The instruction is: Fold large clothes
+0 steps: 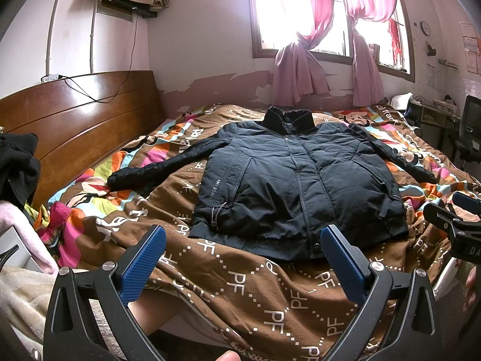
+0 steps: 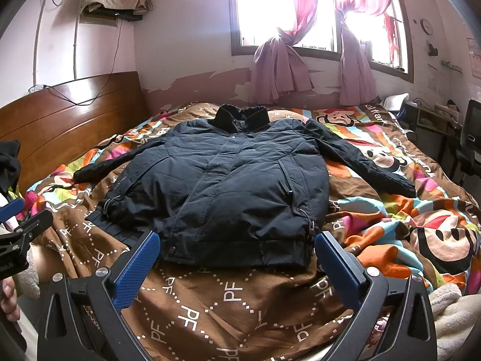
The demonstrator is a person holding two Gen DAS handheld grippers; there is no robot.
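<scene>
Left gripper (image 1: 243, 243): we find both blue-padded fingers spread wide at the bottom of the left wrist view, pinching nothing. They hover above the brown quilt, just short of the jacket hem.
Right gripper (image 2: 237, 248): we record the same stance in the right wrist view. The jaws stand wide apart and empty, poised over the quilt near the hem. Its tip also shows at 3 o'clock in the left wrist view.
Quilt (image 1: 240, 300): brown cloth printed with white "PF" letters and dotted diamonds covers the near edge of the bed. Further out it turns to bright stripes and a cartoon monkey face, toward 3 o'clock in the right wrist view.
Jacket (image 2: 222, 186): we see a dark navy padded jacket lying front up at the centre of the bed, closed down the front. Its hem is nearest us and its collar points to 12 o'clock.
Sleeves: the one sleeve (image 1: 156, 168) runs out toward 9 o'clock, the other sleeve (image 2: 369, 162) toward 3 o'clock. Both lie flat on the quilt.
Side clutter: dark clothing (image 1: 18, 168) is heaped at 9 o'clock beside the bed.
Headboard (image 1: 78, 117): polished brown wood along the 10 o'clock side, with a black cable draped over it.
Far wall: a window with knotted pink curtains (image 2: 279, 72) stands at 12 o'clock.
</scene>
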